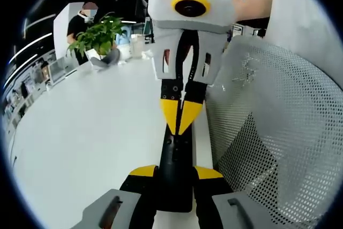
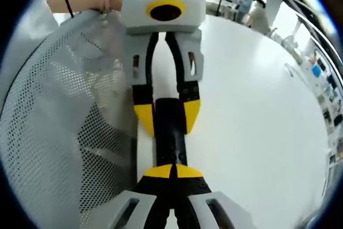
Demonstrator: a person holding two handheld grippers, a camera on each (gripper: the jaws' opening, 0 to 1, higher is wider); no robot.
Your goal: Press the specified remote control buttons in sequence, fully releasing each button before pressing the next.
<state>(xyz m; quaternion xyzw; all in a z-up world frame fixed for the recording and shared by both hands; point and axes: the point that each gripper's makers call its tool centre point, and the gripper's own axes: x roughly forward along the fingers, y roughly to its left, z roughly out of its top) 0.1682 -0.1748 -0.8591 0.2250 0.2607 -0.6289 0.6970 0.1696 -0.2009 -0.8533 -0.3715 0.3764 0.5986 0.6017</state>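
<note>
In the left gripper view, the black remote control [image 1: 175, 172] lies lengthwise at the edge of the white table [image 1: 91, 132], clamped between the yellow-tipped jaws of the left gripper [image 1: 176, 178]. The right gripper [image 1: 181, 124] reaches in from beyond the remote, its tips pinched together and touching the remote's top face. Just beside the remote stands a mesh chair back [image 1: 278, 132].

In the right gripper view, the right gripper [image 2: 172, 172] has its tips together on the remote control [image 2: 170, 138], and the left gripper [image 2: 167, 117] grips the remote's sides at its far end. The mesh chair back [image 2: 59, 132] flanks the remote.
</note>
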